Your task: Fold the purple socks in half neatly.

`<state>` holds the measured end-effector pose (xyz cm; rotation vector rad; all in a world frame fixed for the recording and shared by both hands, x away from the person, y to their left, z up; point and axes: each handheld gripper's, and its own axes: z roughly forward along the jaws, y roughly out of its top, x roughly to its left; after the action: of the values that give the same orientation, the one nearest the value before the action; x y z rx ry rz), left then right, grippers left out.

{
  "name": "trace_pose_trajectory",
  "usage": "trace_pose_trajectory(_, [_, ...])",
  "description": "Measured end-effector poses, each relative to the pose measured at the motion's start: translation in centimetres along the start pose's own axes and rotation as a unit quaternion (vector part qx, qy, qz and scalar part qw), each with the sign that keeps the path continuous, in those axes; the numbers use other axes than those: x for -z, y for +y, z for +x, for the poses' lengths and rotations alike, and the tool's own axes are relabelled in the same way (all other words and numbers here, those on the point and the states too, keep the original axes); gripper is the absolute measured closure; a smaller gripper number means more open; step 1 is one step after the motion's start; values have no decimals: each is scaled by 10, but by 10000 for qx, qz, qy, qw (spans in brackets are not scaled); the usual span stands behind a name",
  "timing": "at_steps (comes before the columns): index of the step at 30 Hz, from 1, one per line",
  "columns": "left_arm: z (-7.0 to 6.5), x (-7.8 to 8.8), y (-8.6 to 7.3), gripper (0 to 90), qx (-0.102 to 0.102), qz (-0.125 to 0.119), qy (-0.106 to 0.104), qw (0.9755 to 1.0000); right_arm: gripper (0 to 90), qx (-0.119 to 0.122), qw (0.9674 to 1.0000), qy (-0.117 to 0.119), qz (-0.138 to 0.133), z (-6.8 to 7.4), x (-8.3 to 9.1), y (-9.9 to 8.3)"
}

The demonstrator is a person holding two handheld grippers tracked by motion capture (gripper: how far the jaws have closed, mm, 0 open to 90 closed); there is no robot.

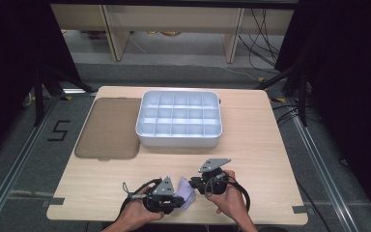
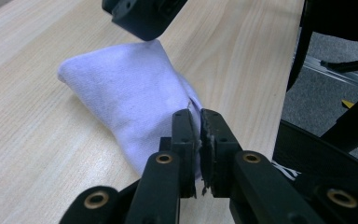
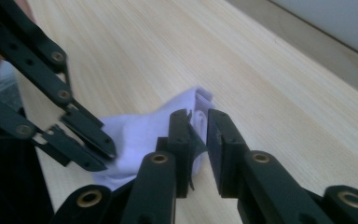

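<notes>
Sock [image 2: 130, 98]: pale lilac, soft knit, crumpled, on light woodgrain table [image 1: 251, 145]. Left gripper [image 2: 199, 122] jaws clamped on its edge; right gripper [image 3: 198, 122] jaws slightly parted around the cuff.

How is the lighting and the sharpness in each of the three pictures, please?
High view: the table is evenly lit while the surroundings are very dark, and the image is slightly soft. Left gripper view: the white cloth is bright and fairly sharp, but the other gripper at the top is blurred. Right gripper view: the near jaws are dark and the far table edge is out of focus.
</notes>
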<state>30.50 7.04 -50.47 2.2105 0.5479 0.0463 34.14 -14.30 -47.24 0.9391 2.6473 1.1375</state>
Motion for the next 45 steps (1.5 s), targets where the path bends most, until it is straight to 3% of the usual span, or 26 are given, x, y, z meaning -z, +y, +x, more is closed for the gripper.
trace_pose_trajectory(1, [0,0,0,838,-9,9,7,10000,769,-27,9999,73,-108,1,-1,2])
trace_pose_trajectory(6, [0,0,0,837,-4,12,-2,10000,745,73,9998,185,-27,1,-9,3])
trace_pose_trajectory(9, [0,0,0,835,-22,30,-9,10000,690,25,9992,249,318,0,-21,1])
trace_pose_trajectory(12, [1,1,0,836,-73,75,17,9999,661,86,9989,258,381,-2,-24,0])
trace_pose_trajectory(18, [0,1,0,837,-62,74,-1,10000,525,64,9980,305,544,-9,-26,1])
trace_pose_trajectory(19, [0,0,1,837,-43,69,-21,10000,515,-63,9984,266,487,-9,-27,0])
trace_pose_trajectory(22, [2,1,1,838,-105,112,-33,9999,497,-47,9977,265,626,-7,-24,2])
trace_pose_trajectory(23, [3,1,1,838,-189,115,-38,9997,481,88,9980,277,567,-9,-24,2])
trace_pose_trajectory(24, [1,0,1,837,-54,86,-34,9999,475,-39,9980,290,567,-6,-23,3])
trace_pose_trajectory(28, [1,0,1,837,-66,79,-30,9999,475,3,9972,377,646,-6,-27,5])
trace_pose_trajectory(34, [1,0,1,836,-87,85,-59,9999,487,-262,9945,550,852,-11,-36,4])
trace_pose_trajectory(35, [2,0,1,835,-159,82,-56,9998,538,-298,9937,696,830,-11,-36,2])
trace_pose_trajectory(39, [1,1,1,833,-108,109,-24,9999,624,-432,9921,908,744,-14,-37,-1])
trace_pose_trajectory(43, [4,2,0,820,-225,90,-36,9997,664,-494,9922,896,719,-13,-36,-1])
trace_pose_trajectory(45, [3,5,-1,767,-52,57,-84,9999,696,-450,9927,855,721,-11,-35,-1])
